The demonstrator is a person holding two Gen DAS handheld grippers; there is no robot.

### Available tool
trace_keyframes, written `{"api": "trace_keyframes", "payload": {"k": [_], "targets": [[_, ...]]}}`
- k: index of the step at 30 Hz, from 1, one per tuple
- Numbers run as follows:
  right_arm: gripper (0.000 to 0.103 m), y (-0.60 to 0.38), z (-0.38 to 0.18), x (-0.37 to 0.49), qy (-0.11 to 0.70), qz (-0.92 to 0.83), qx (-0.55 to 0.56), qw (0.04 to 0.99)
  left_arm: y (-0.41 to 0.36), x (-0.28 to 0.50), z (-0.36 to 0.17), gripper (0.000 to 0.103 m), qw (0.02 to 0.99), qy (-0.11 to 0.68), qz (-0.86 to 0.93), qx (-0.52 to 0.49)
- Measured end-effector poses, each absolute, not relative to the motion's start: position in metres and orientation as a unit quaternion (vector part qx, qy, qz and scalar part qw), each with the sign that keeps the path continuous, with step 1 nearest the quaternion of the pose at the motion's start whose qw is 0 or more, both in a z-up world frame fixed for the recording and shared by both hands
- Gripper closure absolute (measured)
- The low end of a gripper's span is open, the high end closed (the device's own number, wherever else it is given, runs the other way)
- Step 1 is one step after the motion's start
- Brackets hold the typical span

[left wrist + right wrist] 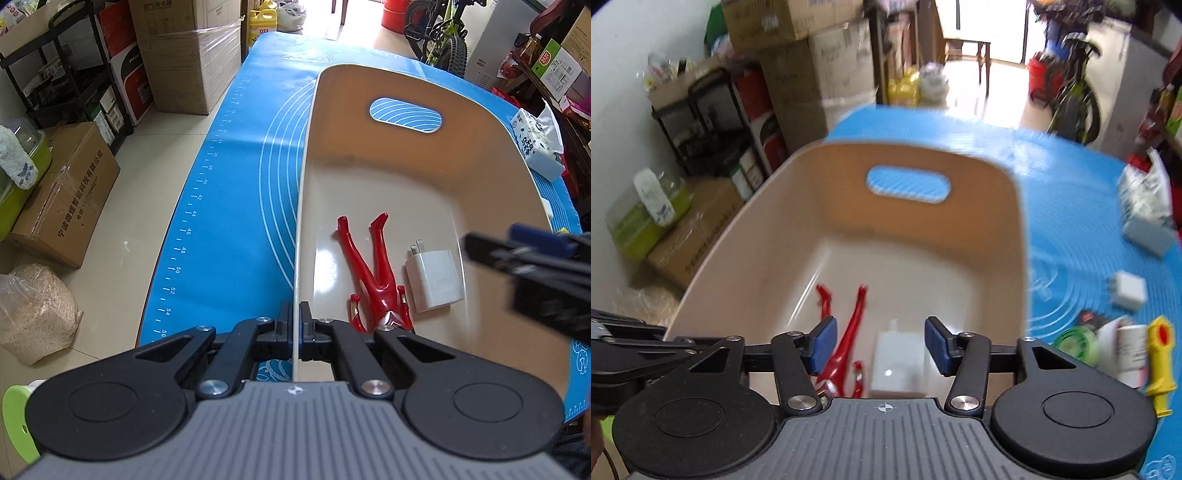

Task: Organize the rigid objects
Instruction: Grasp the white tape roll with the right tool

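A beige plastic bin (388,177) with a handle slot stands on the blue mat (240,184). My left gripper (295,314) is shut on the bin's thin left wall at the rim. On the bin's floor lie a red toy figure (373,266) and, beside it, a white plug charger (436,278). My right gripper (881,343) hangs open above the near end of the bin (923,236), with nothing between its blue pads (938,345). The figure (849,332) and charger (897,365) lie below it. The right wrist view is blurred.
On the mat right of the bin lie another white charger (1128,291), a green tape roll (1076,341), a white bottle (1132,350), a yellow toy (1161,365) and a tissue pack (535,147). Cardboard boxes (66,195) and shelves stand on the floor to the left.
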State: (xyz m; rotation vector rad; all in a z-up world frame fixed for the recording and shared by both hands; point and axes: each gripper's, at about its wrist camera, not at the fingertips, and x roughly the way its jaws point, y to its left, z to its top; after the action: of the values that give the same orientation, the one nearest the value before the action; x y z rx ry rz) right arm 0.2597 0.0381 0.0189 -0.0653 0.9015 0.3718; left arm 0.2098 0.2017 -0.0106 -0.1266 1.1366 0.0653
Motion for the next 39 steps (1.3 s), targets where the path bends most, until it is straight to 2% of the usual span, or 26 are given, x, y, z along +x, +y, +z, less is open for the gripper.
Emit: {"api": "trace_keyframes", "payload": {"k": [7,15,24,29,36,39], "targets": [[0.039,-0.029,0.038,0.257,0.388,0.136,-0.016,0.912,0.202,0.210,-0.011,0.099,0.840,0.538,0.031,-0.060],[0.040,-0.092,0.010,0.268,0.398,0.079,-0.040,0.913,0.202,0.210,-0.011,0.099,0.840,0.539,0.032,-0.057],[0.044,-0.103,-0.027,0.276,0.422,0.072,-0.065,0.901,0.202,0.210,-0.011,0.099,0.840,0.539,0.033,-0.056],[0.052,-0.111,-0.044,0.286,0.436,0.057,-0.057,0.896,0.202,0.210,-0.011,0.099,0.840,0.539,0.034,-0.056],[0.057,-0.113,-0.055,0.295,0.445,0.068,-0.051,0.891,0.201,0.210,-0.011,0.099,0.839,0.540,0.034,-0.055],[0.071,-0.109,-0.057,0.296,0.448,0.081,-0.052,0.889,0.200,0.210,-0.011,0.099,0.839,0.540,0.035,-0.053]]}}
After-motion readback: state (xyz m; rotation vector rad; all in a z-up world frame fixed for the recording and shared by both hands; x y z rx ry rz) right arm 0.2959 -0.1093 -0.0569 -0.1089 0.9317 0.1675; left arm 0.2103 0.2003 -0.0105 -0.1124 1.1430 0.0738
